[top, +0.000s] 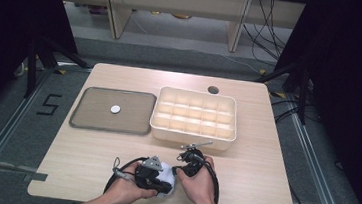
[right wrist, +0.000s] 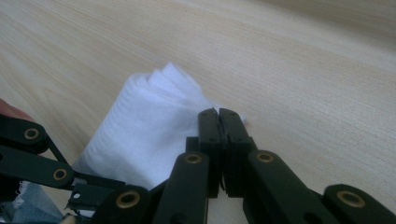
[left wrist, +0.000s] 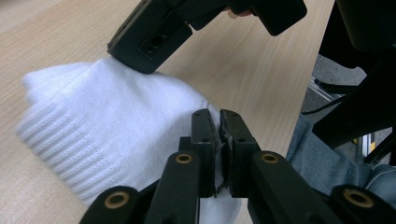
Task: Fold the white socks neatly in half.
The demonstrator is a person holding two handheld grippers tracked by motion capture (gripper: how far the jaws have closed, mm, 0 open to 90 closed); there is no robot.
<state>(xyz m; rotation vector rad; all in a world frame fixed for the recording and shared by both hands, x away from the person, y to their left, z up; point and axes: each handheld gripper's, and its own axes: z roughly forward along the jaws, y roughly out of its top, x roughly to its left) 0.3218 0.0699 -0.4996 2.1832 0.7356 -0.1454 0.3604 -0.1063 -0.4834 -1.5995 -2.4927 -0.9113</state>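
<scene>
1. A light wooden table with rounded corners and a round cable hole.
2. On it: a flat grey rectangular metal tray, a cream plastic compartment box beside it, and a white ribbed knitted cloth near the front edge.

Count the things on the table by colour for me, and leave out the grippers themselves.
White: 2, the folded sock and the small round disc
Cream: 1, the compartment box
Grey: 1, the flat tray
Total: 4
</scene>
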